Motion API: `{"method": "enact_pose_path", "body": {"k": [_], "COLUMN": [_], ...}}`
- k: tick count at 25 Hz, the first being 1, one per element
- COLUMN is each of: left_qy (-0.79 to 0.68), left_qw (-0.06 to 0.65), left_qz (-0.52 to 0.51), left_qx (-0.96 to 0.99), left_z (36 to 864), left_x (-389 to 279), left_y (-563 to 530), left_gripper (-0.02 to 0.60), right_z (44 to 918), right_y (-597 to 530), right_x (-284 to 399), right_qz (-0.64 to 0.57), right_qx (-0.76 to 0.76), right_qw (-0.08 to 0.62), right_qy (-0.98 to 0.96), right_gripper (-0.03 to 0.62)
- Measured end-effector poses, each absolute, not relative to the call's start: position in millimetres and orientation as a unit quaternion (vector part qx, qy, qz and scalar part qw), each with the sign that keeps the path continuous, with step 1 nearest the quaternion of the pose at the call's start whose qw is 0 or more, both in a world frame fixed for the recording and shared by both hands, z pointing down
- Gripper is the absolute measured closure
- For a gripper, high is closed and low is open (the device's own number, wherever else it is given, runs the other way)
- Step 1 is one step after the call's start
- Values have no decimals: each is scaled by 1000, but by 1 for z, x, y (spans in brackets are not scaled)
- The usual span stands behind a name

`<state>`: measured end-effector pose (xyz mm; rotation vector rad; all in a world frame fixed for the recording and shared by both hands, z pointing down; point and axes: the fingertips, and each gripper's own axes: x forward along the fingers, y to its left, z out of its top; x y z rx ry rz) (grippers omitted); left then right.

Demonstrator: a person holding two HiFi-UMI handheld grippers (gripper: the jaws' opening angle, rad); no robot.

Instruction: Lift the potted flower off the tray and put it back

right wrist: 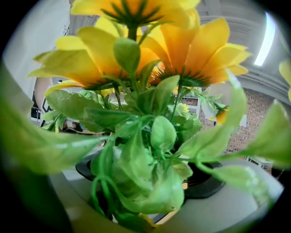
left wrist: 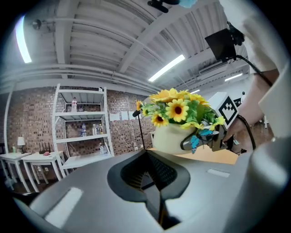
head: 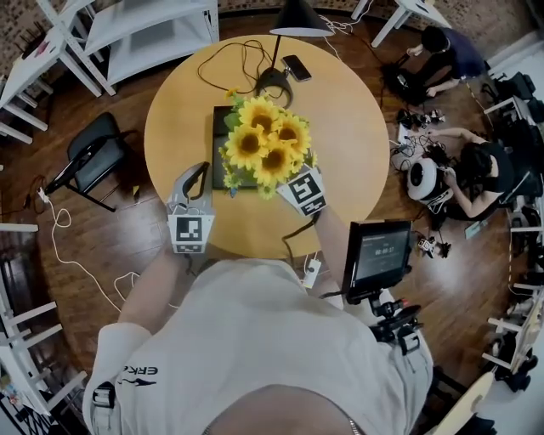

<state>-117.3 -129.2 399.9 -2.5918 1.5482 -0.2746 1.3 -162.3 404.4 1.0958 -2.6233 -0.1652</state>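
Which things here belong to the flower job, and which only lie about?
For the job: potted flower, tray, right gripper with its jaws on the pot.
Only lying about: lamp, phone, black chair.

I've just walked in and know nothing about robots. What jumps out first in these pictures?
The bright yellow potted sunflowers, over a dark tray in the middle of the round wooden table, catch the eye first. Next come two tools with black-and-white square markers. The right hand-held gripper is in among the leaves, gripping the pot. The left hand-held gripper is beside the tray, shut and empty.
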Motion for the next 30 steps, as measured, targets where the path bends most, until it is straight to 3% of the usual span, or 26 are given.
{"method": "enact_pose_path", "body": {"k": [15, 30], "left_qy": [524, 502], "left_qw": [54, -30], "left_qz": [-101, -152], "left_qx": [-844, -851], "left_z": [404, 492], "left_x": [-109, -134], "left_y": [-159, -214], "left_gripper": [580, 580], "right_z": [436, 548], "right_y": [-169, -199], "right_x": [-7, -35], "right_qz": [-33, 61], "right_qx": [330, 309], "right_qw": [144, 219], "right_qy": [-932, -924], "right_gripper": [69, 71]}}
